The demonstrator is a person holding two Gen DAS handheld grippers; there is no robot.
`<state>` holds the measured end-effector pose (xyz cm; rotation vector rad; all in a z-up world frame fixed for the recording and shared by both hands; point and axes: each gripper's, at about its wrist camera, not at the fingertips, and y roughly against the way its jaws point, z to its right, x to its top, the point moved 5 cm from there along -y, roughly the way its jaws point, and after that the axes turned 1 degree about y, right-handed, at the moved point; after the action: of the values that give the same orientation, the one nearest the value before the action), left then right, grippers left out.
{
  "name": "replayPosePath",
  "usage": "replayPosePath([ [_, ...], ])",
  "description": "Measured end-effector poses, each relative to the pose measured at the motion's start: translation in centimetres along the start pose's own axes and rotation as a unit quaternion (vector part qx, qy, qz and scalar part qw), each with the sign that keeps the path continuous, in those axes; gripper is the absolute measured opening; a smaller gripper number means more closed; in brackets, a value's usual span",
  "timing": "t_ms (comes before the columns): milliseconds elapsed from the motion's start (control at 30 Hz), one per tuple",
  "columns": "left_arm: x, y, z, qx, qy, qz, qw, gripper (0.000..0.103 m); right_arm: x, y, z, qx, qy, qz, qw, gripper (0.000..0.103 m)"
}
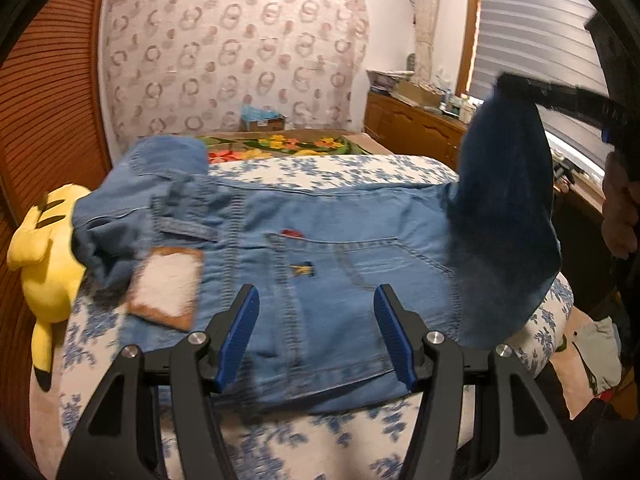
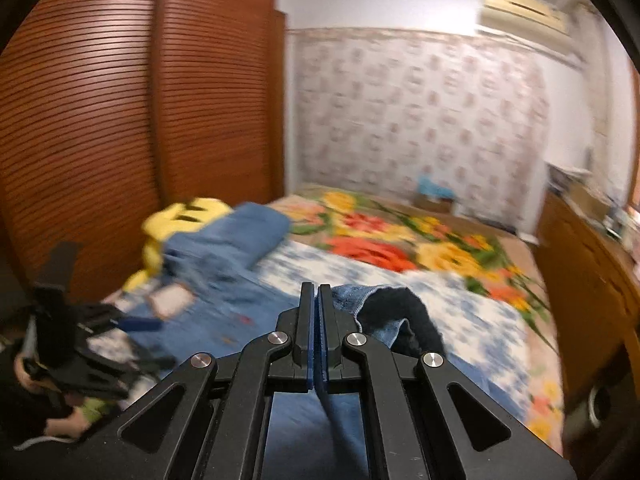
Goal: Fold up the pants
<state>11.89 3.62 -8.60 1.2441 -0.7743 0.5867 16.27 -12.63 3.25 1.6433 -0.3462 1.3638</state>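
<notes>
Light blue denim pants [image 1: 320, 240] lie across the bed with the back pockets and a leather waist patch [image 1: 164, 284] facing up. My left gripper [image 1: 316, 332] hovers open over the seat of the pants, with nothing between its blue pads. At the upper right, my right gripper [image 1: 508, 80] holds one end of the pants lifted, so the darker inner side [image 1: 504, 216] hangs down. In the right wrist view my right gripper [image 2: 316, 290] is shut on a fold of the pants [image 2: 384, 308]. My left gripper [image 2: 132, 324] shows blurred at the left.
A blue-flowered white bedspread [image 1: 320, 168] covers the bed, with a bright floral blanket [image 2: 400, 240] beyond it. A yellow plush toy [image 1: 48, 248] lies at the bed's left edge by the slatted wooden wardrobe [image 2: 140, 120]. A wooden dresser [image 1: 416, 124] stands on the right.
</notes>
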Motion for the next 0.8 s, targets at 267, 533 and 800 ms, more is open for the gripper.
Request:
replayPosePath([
  [267, -0.1, 0.3, -1.7, 0.01, 0.013, 0.005, 0.9999, 0.059, 0.0, -5.5, -3.2, 0.038, 0.015, -0.055, 0.998, 0.013],
  [533, -0.2, -1.1, -0.5, -0.005, 0.004, -0.009, 0.9999, 0.059, -4.0, -4.5, 2.6, -0.009, -0.033, -0.08, 0.996, 0.039],
  [800, -0.3, -3.5, 1.9, -0.02, -0.016, -0.031, 0.9992, 0.059, -9.3, -4.0, 4.5, -0.032, -0.064, -0.117, 0.991, 0.05],
])
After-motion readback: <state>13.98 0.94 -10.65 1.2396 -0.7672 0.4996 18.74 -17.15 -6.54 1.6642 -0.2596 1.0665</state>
